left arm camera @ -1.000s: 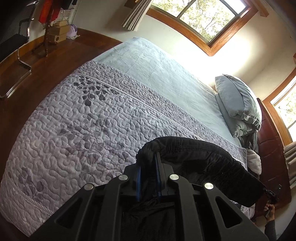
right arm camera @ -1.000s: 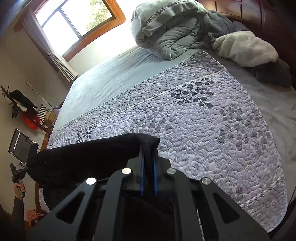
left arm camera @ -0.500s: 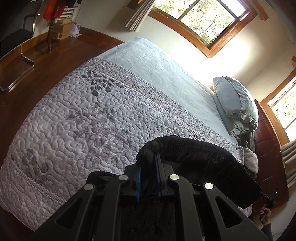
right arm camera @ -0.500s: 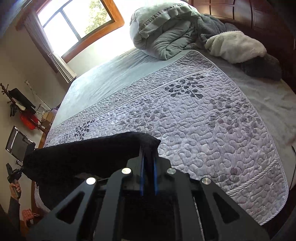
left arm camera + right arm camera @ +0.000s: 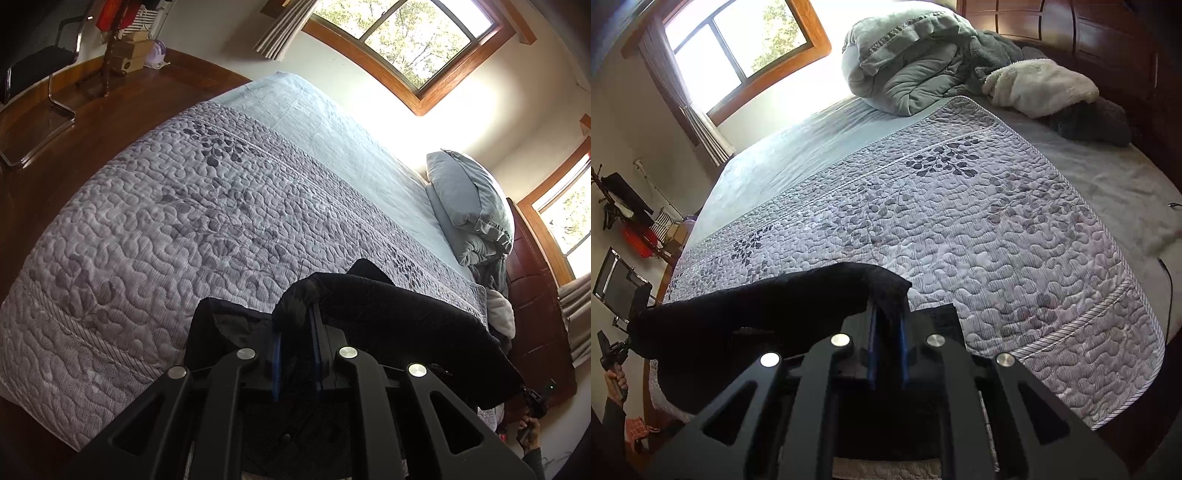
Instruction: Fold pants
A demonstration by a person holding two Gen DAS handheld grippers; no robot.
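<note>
The black pants hang stretched between my two grippers above the near edge of the bed. My left gripper is shut on one end of the top edge of the pants. My right gripper is shut on the other end of the pants. The lower part of the pants drapes onto the quilt below the grippers. The far end of the fabric reaches the other hand-held gripper in each view, the right one and the left one.
The bed carries a grey-lilac quilted cover over a pale blue sheet. Pillows and blankets are piled by the dark wooden headboard. A black chair and a coat stand are on the wooden floor left of the bed.
Both grippers have moved with the pants toward the bed's near edge and lower. More of the pants now lies draped on the quilt below the grippers.
</note>
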